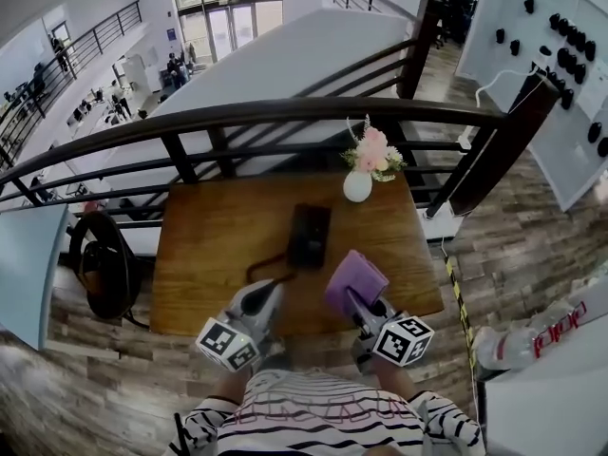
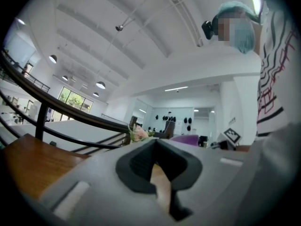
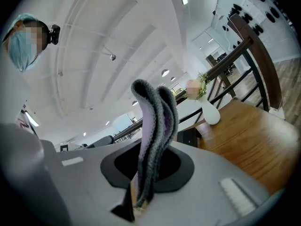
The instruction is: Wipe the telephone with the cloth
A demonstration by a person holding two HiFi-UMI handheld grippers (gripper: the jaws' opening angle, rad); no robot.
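On the right gripper [image 3: 137, 205], the fingers clamp the folded purple cloth [image 3: 153, 126]. The left gripper [image 2: 162, 197] has its fingers together, empty. Just ahead, the black telephone [image 1: 310, 235] lies mid-tabletop [image 1: 209, 245]. At the far edge, a white vase [image 1: 357, 186] holds pink flowers [image 1: 372, 152].

Left tongs [image 1: 278, 285] closed and empty, right tongs [image 1: 351, 296] clamped on the cloth [image 1: 355, 274], both pointing forward.
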